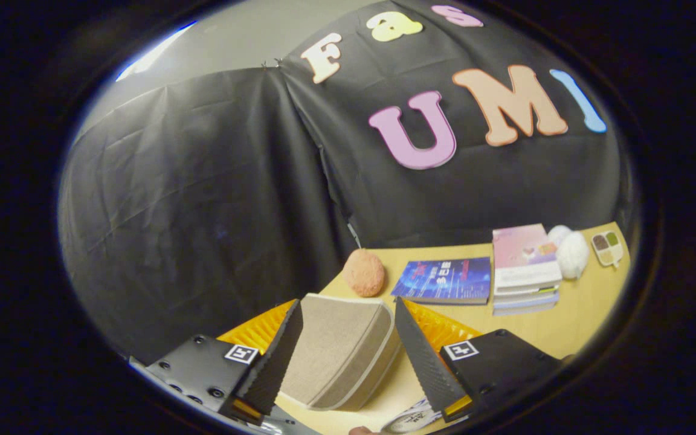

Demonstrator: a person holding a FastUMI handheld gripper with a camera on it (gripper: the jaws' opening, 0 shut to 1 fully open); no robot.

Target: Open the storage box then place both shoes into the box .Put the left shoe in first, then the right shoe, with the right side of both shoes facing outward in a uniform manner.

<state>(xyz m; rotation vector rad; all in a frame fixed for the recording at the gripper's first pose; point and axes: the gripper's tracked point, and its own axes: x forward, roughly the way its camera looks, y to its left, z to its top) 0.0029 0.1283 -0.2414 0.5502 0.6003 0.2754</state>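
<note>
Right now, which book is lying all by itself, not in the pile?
The blue book, flat on the table beside the stacked books topped by a pink one. The open tongs straddle a beige shoe.

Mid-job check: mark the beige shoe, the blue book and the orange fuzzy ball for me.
beige shoe (pixel 339 350): gripper view, on its fabric side, between the fingers.
blue book (pixel 444 280): gripper view, middle of its cover.
orange fuzzy ball (pixel 364 273): gripper view, centre of its surface.
</note>
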